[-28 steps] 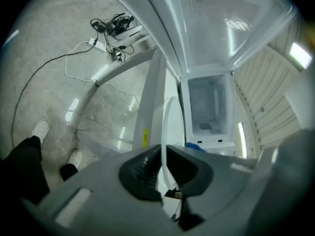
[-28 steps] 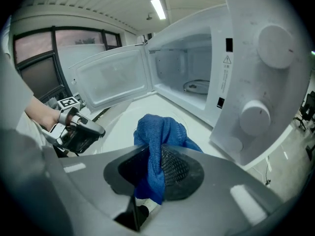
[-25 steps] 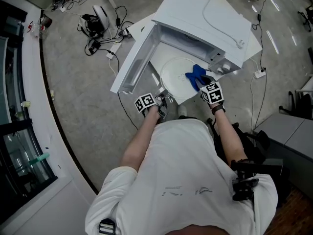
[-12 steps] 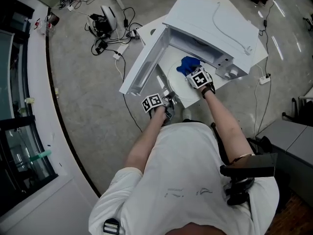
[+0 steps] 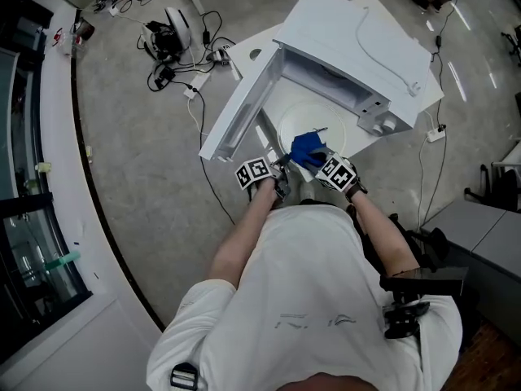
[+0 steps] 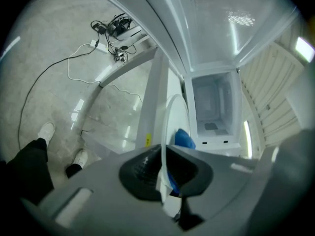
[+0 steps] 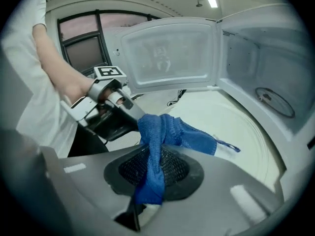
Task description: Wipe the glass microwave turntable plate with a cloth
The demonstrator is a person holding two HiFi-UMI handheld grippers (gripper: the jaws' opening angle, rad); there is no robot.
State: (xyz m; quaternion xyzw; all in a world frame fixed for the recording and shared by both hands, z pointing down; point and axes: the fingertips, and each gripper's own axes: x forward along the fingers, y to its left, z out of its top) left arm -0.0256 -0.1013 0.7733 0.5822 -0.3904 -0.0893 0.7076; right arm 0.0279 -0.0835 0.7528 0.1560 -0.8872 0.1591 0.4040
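The glass turntable plate (image 5: 319,120) lies in front of the open microwave (image 5: 358,31). My left gripper (image 5: 279,173) is shut on its near left rim; in the left gripper view the plate (image 6: 172,117) shows edge-on between the jaws. My right gripper (image 5: 317,160) is shut on a blue cloth (image 5: 306,147) that rests on the plate's near edge, close beside the left gripper. In the right gripper view the cloth (image 7: 162,132) hangs bunched between the jaws and drapes onto the plate (image 7: 236,127), with the left gripper (image 7: 109,108) just to the left.
The microwave's door (image 5: 236,112) stands open at the left of the plate. Cables and a power strip (image 5: 175,35) lie on the grey floor at the back left. A white cable (image 5: 199,129) runs past the door. The person's shoes (image 6: 47,132) stand close below.
My right gripper has swept the blue cloth from the plate's right side round its far part and back to the near edge. The left gripper has kept its hold on the rim.
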